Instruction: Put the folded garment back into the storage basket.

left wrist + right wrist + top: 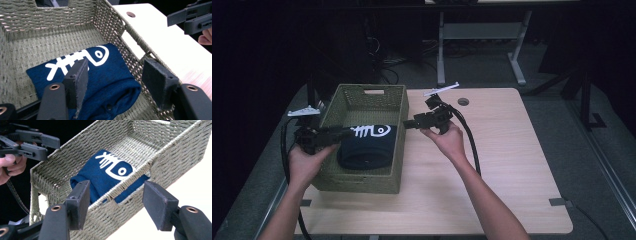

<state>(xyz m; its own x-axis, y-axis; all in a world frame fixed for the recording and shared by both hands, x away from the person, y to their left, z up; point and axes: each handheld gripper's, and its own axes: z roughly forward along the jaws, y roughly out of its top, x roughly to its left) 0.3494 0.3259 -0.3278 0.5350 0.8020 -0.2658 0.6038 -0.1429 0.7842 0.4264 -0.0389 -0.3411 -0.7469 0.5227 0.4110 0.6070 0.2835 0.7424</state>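
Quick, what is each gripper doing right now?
Left gripper: open, holding nothing, above the shirt.
Right gripper: open, holding nothing, beside the basket.

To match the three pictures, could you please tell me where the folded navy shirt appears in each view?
High view: navy shirt left of centre, in the woven basket.
Left gripper view: lower centre, behind the jaws.
Right gripper view: centre, past the basket's near wall.
Shared landmark: its white fish-skeleton print.

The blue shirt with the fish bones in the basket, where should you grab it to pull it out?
Probably the thick rolled edge of the blue shirt, coming straight down from above. The shirt lies folded flat on the floor of the woven basket, whose walls block the sides. That rounded fold offers bulk to pinch, and the left tool hangs open right over it.
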